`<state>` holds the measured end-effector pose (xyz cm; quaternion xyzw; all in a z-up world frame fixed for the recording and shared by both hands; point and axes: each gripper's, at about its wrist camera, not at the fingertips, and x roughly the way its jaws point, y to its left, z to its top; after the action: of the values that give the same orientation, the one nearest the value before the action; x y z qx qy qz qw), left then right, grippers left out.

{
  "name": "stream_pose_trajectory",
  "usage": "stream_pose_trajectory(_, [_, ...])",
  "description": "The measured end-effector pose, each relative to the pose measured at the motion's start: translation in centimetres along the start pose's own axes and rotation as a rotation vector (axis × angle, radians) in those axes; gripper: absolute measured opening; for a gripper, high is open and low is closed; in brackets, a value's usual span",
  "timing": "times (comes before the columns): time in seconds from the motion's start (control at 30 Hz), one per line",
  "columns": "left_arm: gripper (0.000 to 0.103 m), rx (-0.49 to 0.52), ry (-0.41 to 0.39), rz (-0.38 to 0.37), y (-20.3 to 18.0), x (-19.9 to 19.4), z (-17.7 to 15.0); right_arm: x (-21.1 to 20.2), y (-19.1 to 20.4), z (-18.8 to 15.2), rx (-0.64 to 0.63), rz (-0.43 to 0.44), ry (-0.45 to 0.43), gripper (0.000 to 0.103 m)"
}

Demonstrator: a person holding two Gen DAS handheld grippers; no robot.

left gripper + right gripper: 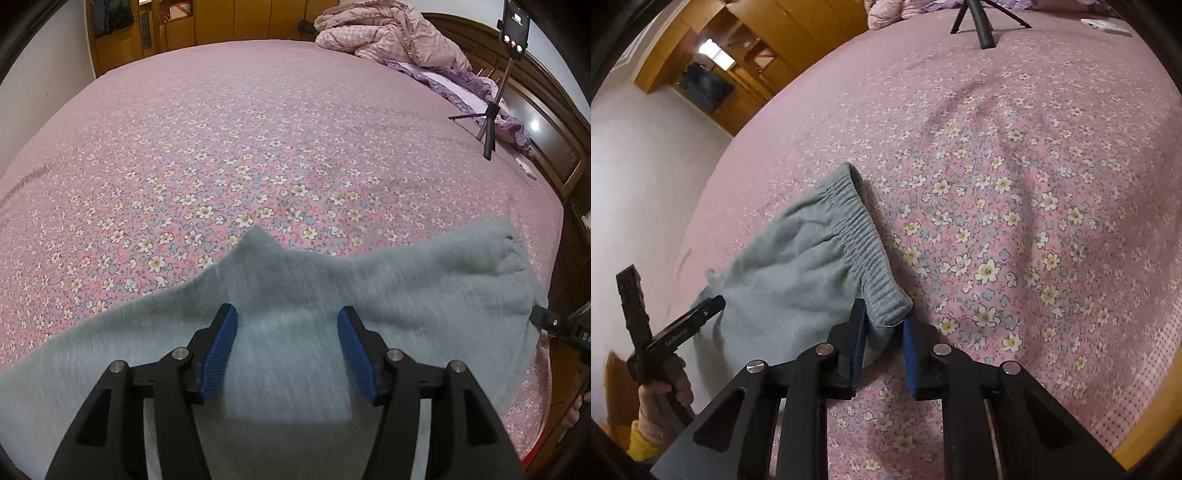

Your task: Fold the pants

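Observation:
Grey sweatpants lie across the near side of the bed, blurred in the left wrist view. My left gripper hovers over the middle of the cloth, its blue pads wide apart and holding nothing. In the right wrist view the ribbed elastic waistband runs up from my right gripper, whose blue pads pinch the waistband's near corner. That corner looks raised, with a shadow under it. The left gripper also shows at the left of the right wrist view, open, held by a hand in a yellow sleeve.
The bed has a pink flowered sheet. A phone on a small tripod stands at the far right, near a heaped pink quilt and a purple pillow. A wooden headboard lines the right side, and wardrobes stand behind.

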<state>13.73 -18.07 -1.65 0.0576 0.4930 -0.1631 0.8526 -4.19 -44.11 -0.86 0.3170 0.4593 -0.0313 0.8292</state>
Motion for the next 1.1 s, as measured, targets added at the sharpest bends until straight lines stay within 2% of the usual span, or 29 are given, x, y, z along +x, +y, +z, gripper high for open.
stream_pose_trajectory(0.1, [0.061,-0.004,0.013,-0.015,0.0,-0.2,0.2,0.0,1.0,0.2,-0.018,-0.032,0.013,0.024])
stream_pose_trajectory(0.23, [0.061,-0.065,-0.001,-0.023,2.2,-2.3,-0.6,-0.3,2.1,0.0,-0.058,-0.102,-0.002,0.028])
stream_pose_trajectory(0.37, [0.061,-0.130,-0.032,0.054,6.3,-5.3,-2.9,-1.5,3.7,-0.5,-0.131,-0.217,-0.049,0.035])
stream_pose_trajectory(0.5, [0.061,-0.275,-0.037,0.155,12.2,-8.2,-6.9,-2.4,5.3,-0.6,-0.146,-0.268,-0.093,0.035])
stream_pose_trajectory(0.7, [0.061,-0.554,-0.047,0.295,20.7,-13.3,-15.5,-3.0,7.8,-0.4,-0.193,-0.293,-0.154,0.035])
stream_pose_trajectory(0.77, [0.061,-0.615,-0.053,0.303,22.3,-14.2,-17.8,-2.8,8.5,-0.5,-0.217,-0.278,-0.155,0.035])
stream_pose_trajectory(0.9, [0.061,-0.737,-0.110,0.278,24.3,-16.1,-21.8,-1.3,9.6,-0.6,-0.261,-0.185,-0.118,0.035])
stream_pose_trajectory(1.03, [0.061,-0.740,-0.146,0.257,24.3,-16.6,-23.3,1.9,9.1,-1.0,-0.268,-0.247,-0.025,0.035])
stream_pose_trajectory(1.1, [0.061,-0.716,-0.146,0.271,24.2,-16.3,-23.5,2.8,8.7,-1.3,-0.259,-0.244,-0.017,0.035])
